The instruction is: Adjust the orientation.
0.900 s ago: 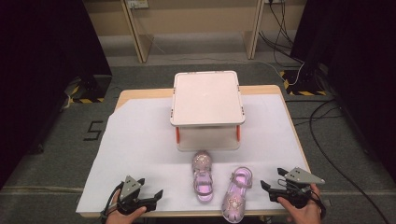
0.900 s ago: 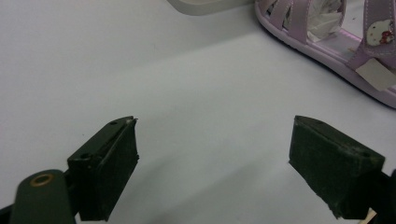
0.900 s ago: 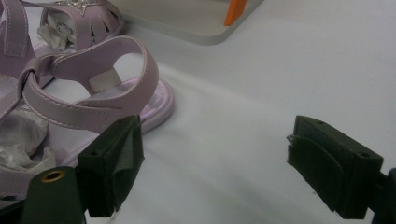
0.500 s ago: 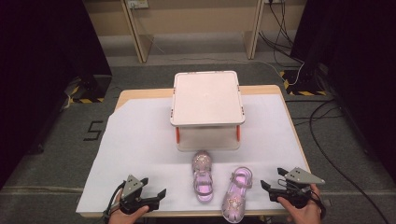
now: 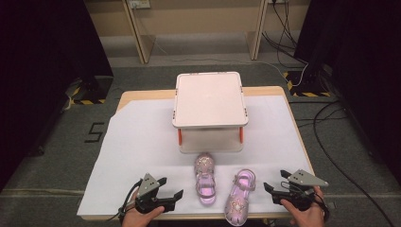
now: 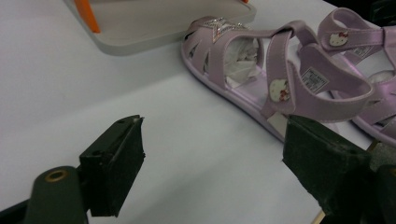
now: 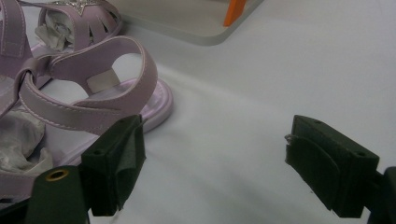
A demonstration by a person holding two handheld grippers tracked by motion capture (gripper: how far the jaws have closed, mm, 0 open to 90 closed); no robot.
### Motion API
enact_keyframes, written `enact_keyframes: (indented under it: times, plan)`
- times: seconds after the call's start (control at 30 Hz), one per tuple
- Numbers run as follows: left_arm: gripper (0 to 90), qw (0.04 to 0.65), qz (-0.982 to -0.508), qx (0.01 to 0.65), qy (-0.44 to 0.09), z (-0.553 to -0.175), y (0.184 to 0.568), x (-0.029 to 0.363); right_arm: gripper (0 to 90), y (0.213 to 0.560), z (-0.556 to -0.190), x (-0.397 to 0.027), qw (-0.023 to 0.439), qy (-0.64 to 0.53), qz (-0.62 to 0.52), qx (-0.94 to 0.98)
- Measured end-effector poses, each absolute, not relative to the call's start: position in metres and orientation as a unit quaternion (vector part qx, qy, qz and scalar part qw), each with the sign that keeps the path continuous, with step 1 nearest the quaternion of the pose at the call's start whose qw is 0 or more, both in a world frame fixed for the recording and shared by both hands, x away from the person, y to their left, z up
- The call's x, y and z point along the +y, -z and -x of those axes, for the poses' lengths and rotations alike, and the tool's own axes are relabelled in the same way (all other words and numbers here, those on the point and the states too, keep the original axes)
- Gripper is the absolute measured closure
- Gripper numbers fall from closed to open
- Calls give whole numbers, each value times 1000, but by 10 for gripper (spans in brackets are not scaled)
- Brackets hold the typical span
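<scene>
White paper covers the bench [image 5: 142, 137], which stands on a grey floor between dark curtains, with cables trailing off to the right. At the middle of the bench sits a pale storage box [image 5: 209, 100] with its lid on and orange latches down its front corners. Just in front of it lie two lilac sandals: the left sandal [image 5: 205, 178] has its glittery toe close against the box front, while the right sandal [image 5: 239, 195] lies nearer the person with its toe at the bench edge, so the two point opposite ways. Both are stuffed with tissue at the toe, probably to hold their shape.

The left gripper [image 5: 171, 189] rests at the front edge, left of the shoes, its fingers spread wide with nothing between them; in the left gripper view the left sandal [image 6: 261, 70] lies just ahead and to the side. The right gripper [image 5: 275, 182] sits to the right of the pair, fingers likewise spread and empty, with the heel strap of the right sandal [image 7: 93, 93] just beside one finger. Each gripper flanks the shoe nearest it, a placing that suits each picking up a sandal, likely for the box
</scene>
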State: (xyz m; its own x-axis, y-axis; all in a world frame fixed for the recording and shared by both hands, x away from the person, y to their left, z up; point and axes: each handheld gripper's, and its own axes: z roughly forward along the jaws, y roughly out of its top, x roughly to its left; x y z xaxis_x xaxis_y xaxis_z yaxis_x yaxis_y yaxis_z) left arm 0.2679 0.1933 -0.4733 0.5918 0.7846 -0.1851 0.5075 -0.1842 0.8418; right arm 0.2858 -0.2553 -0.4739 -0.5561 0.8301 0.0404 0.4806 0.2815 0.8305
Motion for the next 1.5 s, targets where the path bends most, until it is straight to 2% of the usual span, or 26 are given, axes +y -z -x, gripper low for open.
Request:
enact_keyframes:
  times: [0.5,0.73,1.13,1.23,1.33,1.37,1.5]
  plan:
    - [346,487,-772,384,-136,-283,461,151,205,474,-286,-254,203,-424,-421,776]
    - [449,484,-779,374,-137,-290,459,141,208,474,-286,-253,202,-422,-416,780]
    - [554,469,-794,359,-142,-297,464,129,218,476,-286,-252,197,-419,-416,783]
    - [624,468,-797,352,-146,-301,465,126,220,476,-286,-251,196,-420,-415,783]
    - [651,469,-798,350,-144,-302,466,125,220,477,-287,-252,196,-419,-414,784]
    - [703,470,-799,345,-146,-302,467,123,221,477,-287,-252,195,-419,-415,784]
    - [744,471,-798,341,-159,-301,466,120,225,477,-287,-251,194,-420,-413,784]
